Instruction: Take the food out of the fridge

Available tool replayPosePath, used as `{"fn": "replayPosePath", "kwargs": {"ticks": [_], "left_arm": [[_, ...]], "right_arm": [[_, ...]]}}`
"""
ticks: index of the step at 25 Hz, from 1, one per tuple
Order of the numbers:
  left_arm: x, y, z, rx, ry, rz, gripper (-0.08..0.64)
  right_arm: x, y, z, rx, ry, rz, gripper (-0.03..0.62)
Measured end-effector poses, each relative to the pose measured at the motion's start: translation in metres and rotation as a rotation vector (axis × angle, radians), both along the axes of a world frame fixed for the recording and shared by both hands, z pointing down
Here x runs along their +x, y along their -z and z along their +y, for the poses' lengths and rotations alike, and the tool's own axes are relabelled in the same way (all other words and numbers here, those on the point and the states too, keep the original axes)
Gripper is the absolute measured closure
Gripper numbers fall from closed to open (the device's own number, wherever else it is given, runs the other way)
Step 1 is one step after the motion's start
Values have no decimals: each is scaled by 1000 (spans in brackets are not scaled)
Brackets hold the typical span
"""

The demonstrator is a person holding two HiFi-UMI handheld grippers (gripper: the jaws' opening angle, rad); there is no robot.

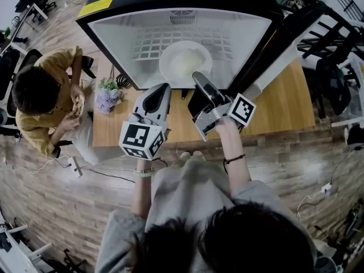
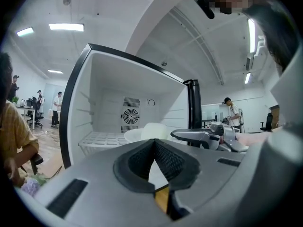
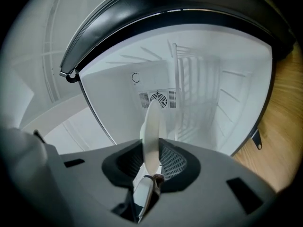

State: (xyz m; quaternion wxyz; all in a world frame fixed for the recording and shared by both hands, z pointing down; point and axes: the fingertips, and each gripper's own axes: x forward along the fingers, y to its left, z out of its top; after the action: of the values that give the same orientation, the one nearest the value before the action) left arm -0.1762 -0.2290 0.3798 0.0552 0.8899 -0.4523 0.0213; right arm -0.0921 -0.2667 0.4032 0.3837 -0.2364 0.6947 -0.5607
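White plate point(image 1: 185, 62) sits upper centre, inside the fridge point(image 1: 116, 37), over the rack point(image 1: 145, 45). Right tongs point(image 1: 198, 77) are clamped on its near rim. Left tongs point(image 1: 161, 89) are together, empty, lower left of plate. Draw it out level and slow, since food may slide.

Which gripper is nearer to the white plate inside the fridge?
Right. The right gripper is closed on the near rim of the plate, at the opening of the fridge. The left gripper is beside it, just short of the plate, jaws together on nothing.
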Motion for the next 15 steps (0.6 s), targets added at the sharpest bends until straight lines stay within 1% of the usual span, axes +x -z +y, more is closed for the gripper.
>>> {"fn": "replayPosePath", "kwargs": {"ticks": [5, 15], "left_arm": [[4, 5, 22, 26, -11, -1, 552], [-2, 5, 34, 32, -12, -6, 552]], "right_arm": [[4, 4, 18, 26, 11, -9, 511], [5, 3, 37, 27, 35, -5, 511]]}}
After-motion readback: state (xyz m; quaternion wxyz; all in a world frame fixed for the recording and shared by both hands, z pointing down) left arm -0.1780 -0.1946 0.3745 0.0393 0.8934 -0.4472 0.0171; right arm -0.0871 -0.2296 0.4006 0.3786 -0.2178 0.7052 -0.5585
